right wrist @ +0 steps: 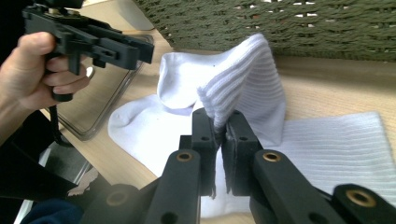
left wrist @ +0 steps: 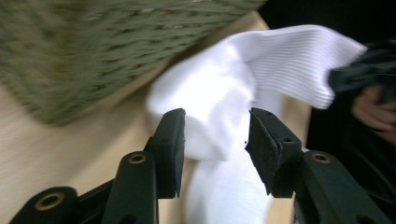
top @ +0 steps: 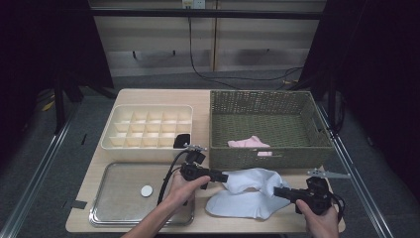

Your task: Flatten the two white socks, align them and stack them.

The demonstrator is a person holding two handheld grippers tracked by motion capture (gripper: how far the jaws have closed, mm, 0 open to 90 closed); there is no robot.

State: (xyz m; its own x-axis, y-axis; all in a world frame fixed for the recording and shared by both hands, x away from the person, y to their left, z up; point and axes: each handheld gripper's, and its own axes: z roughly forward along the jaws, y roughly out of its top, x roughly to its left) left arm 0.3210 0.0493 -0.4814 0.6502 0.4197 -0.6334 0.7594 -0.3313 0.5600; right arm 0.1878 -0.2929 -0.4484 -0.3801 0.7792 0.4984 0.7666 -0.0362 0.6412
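A white sock (top: 250,182) is bunched up at the table's front, right of centre, over a second white sock (top: 235,206) that lies flat. My right gripper (right wrist: 220,123) is shut on the ribbed cuff (right wrist: 243,79) of the bunched sock and holds it raised off the table; from above this gripper (top: 278,192) sits at the sock's right end. My left gripper (left wrist: 215,135) is open, with a fold of the same sock (left wrist: 215,102) between its jaws and the pads apart from it. In the high view the left gripper (top: 224,175) is at the sock's left end.
A green woven basket (top: 262,154) stands right behind the socks with a pink cloth (top: 250,143) inside. A cream divided organiser (top: 148,126) at back left has a dark item (top: 182,140) in its near right cell. A metal tray (top: 119,203) at front left holds a white disc (top: 146,190).
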